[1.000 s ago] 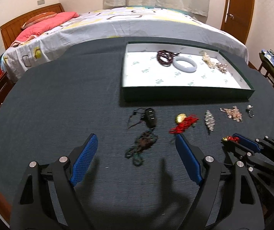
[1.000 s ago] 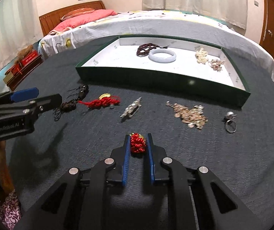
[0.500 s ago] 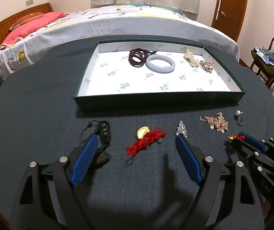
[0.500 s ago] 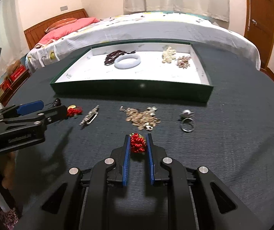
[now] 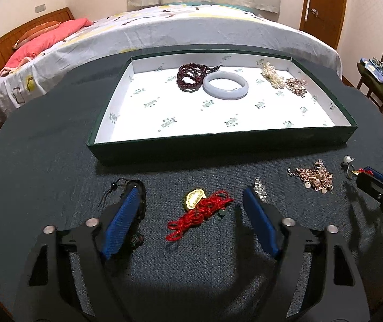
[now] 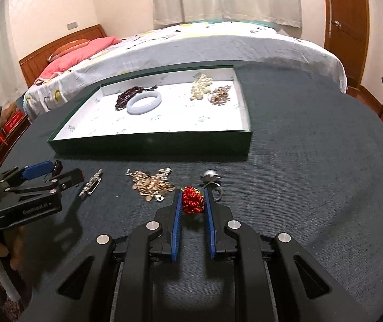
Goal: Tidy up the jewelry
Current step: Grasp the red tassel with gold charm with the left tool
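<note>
Step in hand: loose pieces to tray (image 5: 218, 145). Right tongs (image 6: 193, 204) clamped on small red knot ornament (image 6: 191, 202), above the desk (image 6: 312, 187). Left tongs (image 5: 191, 209) closing astride red cord pendant (image 5: 199, 212), pads not touching. Next: grip pendant, carry both into tray.

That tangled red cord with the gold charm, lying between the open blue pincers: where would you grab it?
Grip the red cord with the gold charm at its bunched middle, coming down from above. It lies flat on the dark cloth, and the left gripper, jaws closing, already straddles it; the flat charm offers little to pinch.
</note>
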Available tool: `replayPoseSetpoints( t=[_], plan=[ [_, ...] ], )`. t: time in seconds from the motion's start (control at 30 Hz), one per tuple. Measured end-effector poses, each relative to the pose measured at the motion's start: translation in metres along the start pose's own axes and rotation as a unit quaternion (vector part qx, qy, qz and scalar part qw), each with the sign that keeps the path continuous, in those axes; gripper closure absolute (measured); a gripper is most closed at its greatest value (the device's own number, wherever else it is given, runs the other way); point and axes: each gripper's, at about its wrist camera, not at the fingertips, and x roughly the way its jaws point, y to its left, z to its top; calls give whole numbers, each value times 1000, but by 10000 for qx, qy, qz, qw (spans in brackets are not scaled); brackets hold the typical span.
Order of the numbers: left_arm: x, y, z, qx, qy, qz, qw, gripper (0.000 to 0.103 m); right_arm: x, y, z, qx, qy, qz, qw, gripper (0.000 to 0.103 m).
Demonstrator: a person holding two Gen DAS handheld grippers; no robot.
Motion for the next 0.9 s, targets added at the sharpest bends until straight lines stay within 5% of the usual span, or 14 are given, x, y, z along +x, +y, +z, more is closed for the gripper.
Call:
replayPoseSetpoints(
  t=[0.43,0.83,0.9],
  plan=[
    [11,4,-4,-143,172,-68,9997,38,3,-5,-2,140,32,96,9998,86],
    [4,3,-8,-32,97,-257,9996,71,8,-3,-5,134,101,93,9998,86],
    [3,5,-9,-18,80,-271,9996,83,9,-2,-6,126,111,97,9998,86]
  ],
)
